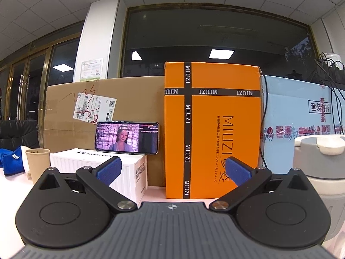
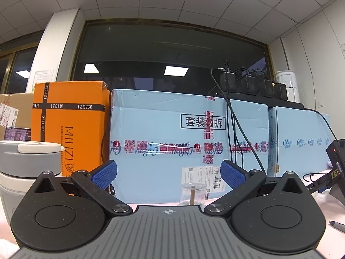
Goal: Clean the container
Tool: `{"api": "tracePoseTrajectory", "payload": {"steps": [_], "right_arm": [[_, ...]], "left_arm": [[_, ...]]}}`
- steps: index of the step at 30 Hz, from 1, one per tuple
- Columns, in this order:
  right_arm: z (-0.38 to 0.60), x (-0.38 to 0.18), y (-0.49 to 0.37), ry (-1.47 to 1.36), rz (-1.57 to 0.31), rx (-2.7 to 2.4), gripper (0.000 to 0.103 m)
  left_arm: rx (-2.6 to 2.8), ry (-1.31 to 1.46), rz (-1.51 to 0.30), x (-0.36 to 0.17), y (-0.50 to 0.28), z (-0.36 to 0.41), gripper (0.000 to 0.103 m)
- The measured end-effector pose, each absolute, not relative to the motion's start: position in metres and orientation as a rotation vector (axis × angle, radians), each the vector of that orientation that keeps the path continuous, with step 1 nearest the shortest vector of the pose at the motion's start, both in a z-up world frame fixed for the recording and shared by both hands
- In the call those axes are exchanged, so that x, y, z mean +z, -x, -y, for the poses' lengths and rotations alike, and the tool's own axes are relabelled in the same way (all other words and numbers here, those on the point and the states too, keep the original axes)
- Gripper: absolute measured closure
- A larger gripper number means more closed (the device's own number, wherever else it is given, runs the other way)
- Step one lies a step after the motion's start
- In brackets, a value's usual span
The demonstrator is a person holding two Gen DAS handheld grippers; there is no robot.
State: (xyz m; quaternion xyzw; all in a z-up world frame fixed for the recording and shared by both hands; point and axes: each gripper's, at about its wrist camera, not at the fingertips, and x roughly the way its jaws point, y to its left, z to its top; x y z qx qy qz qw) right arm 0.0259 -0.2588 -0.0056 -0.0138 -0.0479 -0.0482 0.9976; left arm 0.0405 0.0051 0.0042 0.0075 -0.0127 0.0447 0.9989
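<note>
The grey-and-white lidded plastic container (image 1: pixel 319 168) stands on the pale tabletop (image 1: pixel 155 192), in front of and to the right of the tall orange MIUZI carton (image 1: pixel 212 129). In the left wrist view the frame edge and the gripper's body cut off its right side and base; in the right wrist view the same container (image 2: pixel 28 164) is clipped at the left edge, its lower half hidden behind the gripper.

The left gripper (image 1: pixel 172 169) is spread wide with nothing between its blue pads, the orange carton straight ahead. The right gripper (image 2: pixel 169 173) is likewise wide apart and holds nothing.

Left of the orange carton, a phone with a lit screen (image 1: pixel 127 137) leans against a brown cardboard box (image 1: pixel 103 108), propped on a white ribbed box (image 1: pixel 99 168) partly masked by a blue pad. Further left stand a tan paper cup (image 1: pixel 37 161) and a blue cloth (image 1: pixel 10 160), cut by the edge.

Right of the orange carton sits a light blue taped carton (image 2: pixel 172 133), with a small clear plastic cup (image 2: pixel 193 194) in front, its contents hard to make out. Black chargers and cables (image 2: pixel 252 86) rest above. A dark device (image 2: pixel 336 161) is cropped at far right.
</note>
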Motion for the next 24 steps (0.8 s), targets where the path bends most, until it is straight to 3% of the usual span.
{"api": "tracePoseTrajectory", "payload": {"steps": [24], "right_arm": [[0.2644, -0.0081, -0.0210, -0.003, 0.128, -0.105, 0.000]], "left_arm": [[0.069, -0.029, 0.038, 0.0045, -0.0389, -0.0023, 0.000]]}}
